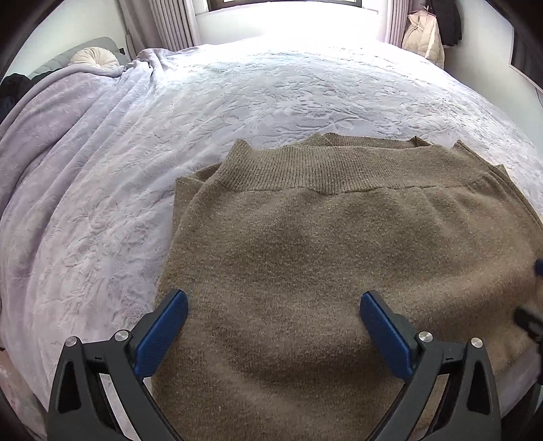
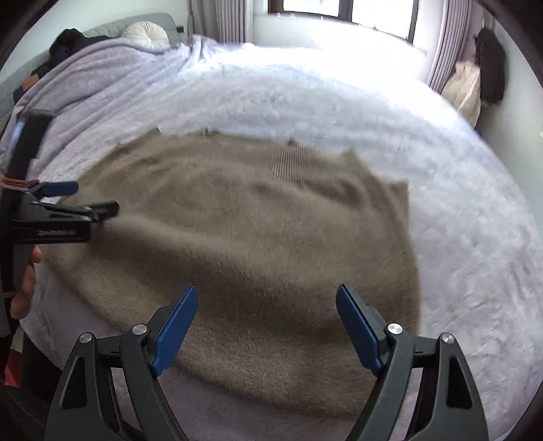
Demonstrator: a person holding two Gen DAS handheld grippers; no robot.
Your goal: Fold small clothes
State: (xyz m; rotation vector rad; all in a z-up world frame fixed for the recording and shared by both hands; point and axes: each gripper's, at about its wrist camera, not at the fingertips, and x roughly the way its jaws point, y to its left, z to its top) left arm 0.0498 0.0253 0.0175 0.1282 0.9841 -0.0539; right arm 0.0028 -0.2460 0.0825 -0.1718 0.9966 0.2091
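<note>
A brown knitted sweater (image 1: pixel 339 244) is lying folded on the pale lilac bedspread (image 1: pixel 264 91), near the closer edge of the bed. Its ribbed hem band (image 1: pixel 322 169) is facing the far side, toward the window (image 2: pixel 342 10), and further knit layers are showing beneath it at the far and left edges.

The left gripper (image 1: pixel 274 307) is hovering over the near left portion of the sweater, angled downward. Its jaws are standing wide apart with nothing clamped; the blue pads (image 1: pixel 163 336) are framing bare knit, and whether the tips are touching the fabric cannot be told. In the right wrist view the same tool (image 2: pixel 85 200) is appearing at the left margin, with part of the person's hand (image 2: pixel 25 281) gripping its handle.

The right gripper (image 2: pixel 268 298) is hanging over the near right portion of the garment, also tilted down. Its jaws are released, spread wide, gripping nothing; its blue pads (image 2: pixel 358 332) are flanking open knit. That view is blurred, so fine contact cannot be judged.

A folded lilac blanket (image 1: pixel 61 135) is lying along the left side of the bed, with a round cream cushion (image 2: pixel 146 34) at the headboard end. Curtains (image 1: pixel 169 20) are hanging beside the window, and garments (image 1: pixel 427 37) are hanging at the far right wall
</note>
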